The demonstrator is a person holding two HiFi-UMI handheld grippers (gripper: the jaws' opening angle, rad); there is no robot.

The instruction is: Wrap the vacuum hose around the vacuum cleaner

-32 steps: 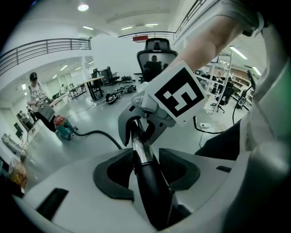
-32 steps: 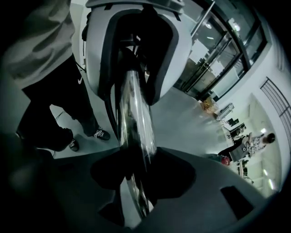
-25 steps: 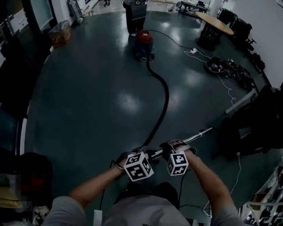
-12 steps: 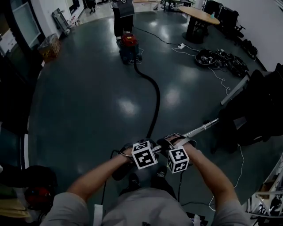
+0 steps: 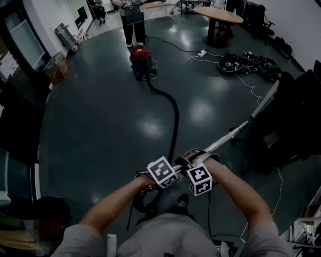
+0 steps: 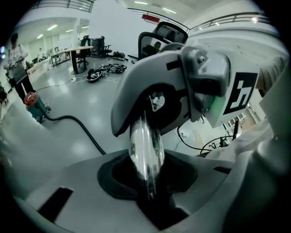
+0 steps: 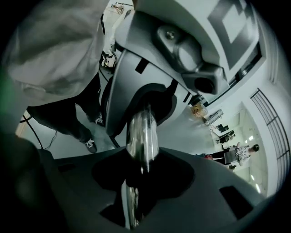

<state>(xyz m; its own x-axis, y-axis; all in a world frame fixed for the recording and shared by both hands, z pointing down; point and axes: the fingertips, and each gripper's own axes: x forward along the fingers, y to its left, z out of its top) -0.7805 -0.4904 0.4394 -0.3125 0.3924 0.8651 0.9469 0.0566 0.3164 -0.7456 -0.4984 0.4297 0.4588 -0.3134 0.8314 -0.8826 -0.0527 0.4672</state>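
Observation:
The red vacuum cleaner [image 5: 141, 57] stands far off on the dark floor. Its black hose [image 5: 175, 120] snakes back toward me and curls under my hands. A shiny metal wand [image 5: 228, 136] on the hose's end runs up to the right. My left gripper [image 5: 165, 175] and right gripper [image 5: 196, 170] sit side by side on it, facing each other. In the left gripper view the wand [image 6: 146, 145] lies between the jaws, which have just been closing on it. The wand [image 7: 142, 132] is clamped the same way in the right gripper view.
A person [image 5: 131, 15] stands just behind the vacuum. A round table [image 5: 218, 15] and a heap of cables [image 5: 251, 62] are at the back right. Dark furniture [image 5: 296, 115] lines the right side. A bin [image 5: 56, 65] is at the left wall.
Both grippers, still on the wand, have travelled on across the floor together. The wand's far end now points higher in the view, and more hose is gathered beneath my hands.

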